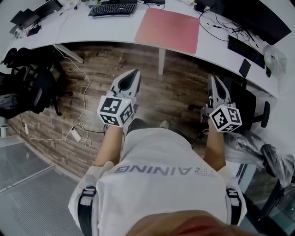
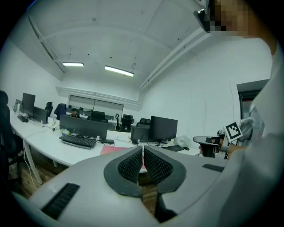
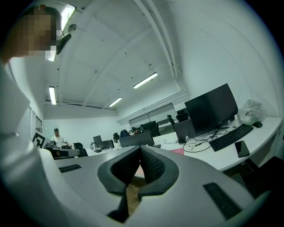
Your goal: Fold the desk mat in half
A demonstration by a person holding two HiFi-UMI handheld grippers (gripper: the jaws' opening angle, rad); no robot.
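Observation:
A pink desk mat (image 1: 168, 28) lies flat and unfolded on the white desk (image 1: 106, 28), between two keyboards. Both grippers are held back from the desk, over the wooden floor, close to the person's body. My left gripper (image 1: 131, 73) is shut with nothing in it; its tips meet in the left gripper view (image 2: 143, 148), with the mat (image 2: 114, 150) showing beyond them. My right gripper (image 1: 215, 79) is shut and empty too; its pads touch in the right gripper view (image 3: 140, 148), and a sliver of the mat (image 3: 178, 151) shows to their right.
A black keyboard (image 1: 112, 9) lies left of the mat, another keyboard (image 1: 244, 47) and a phone (image 1: 244, 68) to its right. Monitors (image 1: 262, 18) stand at the back right. Cables (image 1: 85, 87) trail over the floor. Office chairs (image 1: 27, 87) stand at the left and one (image 1: 251, 108) by my right gripper.

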